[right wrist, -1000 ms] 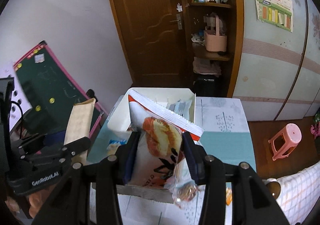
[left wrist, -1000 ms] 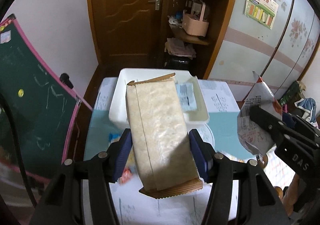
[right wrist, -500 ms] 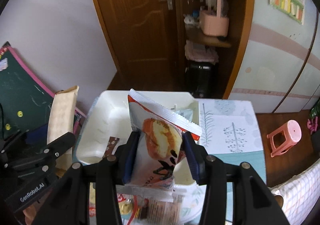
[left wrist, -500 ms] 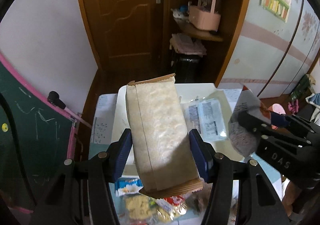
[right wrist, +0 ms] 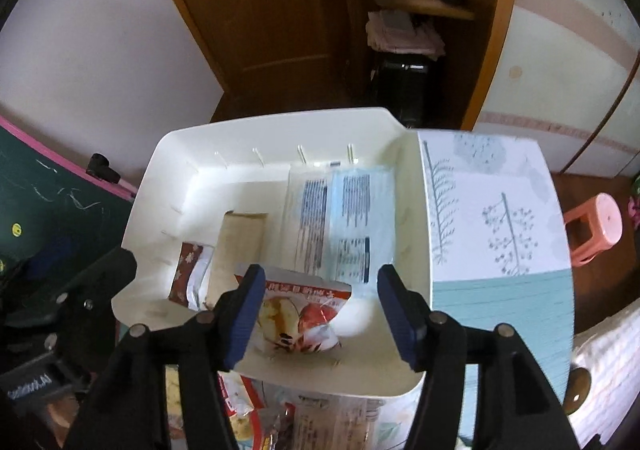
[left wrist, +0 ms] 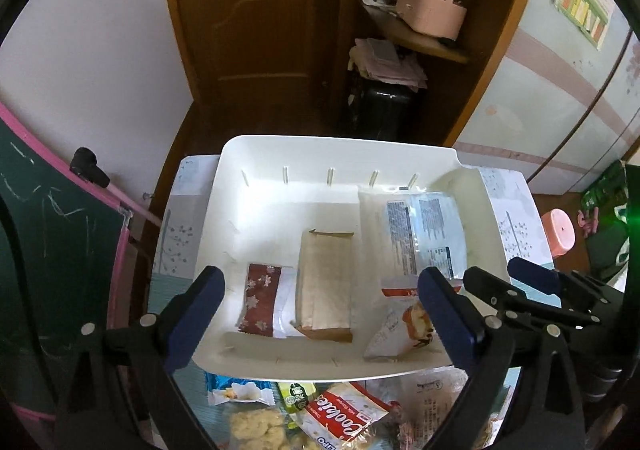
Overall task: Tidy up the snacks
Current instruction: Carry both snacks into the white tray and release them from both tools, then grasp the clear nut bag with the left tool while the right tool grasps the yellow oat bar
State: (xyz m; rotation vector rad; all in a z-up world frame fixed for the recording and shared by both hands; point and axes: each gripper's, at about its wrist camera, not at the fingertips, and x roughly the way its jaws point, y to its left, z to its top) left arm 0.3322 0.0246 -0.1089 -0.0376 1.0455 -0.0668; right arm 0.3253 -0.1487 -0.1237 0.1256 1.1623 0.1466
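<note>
Red-and-white snack bag (right wrist: 302,314) lies between right gripper's (right wrist: 320,314) spread fingers.

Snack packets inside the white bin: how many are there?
4. Dark red packet at left, tan packet beside it, clear labelled packet at right, orange-and-white packet near the front right. More could lie underneath.
</note>
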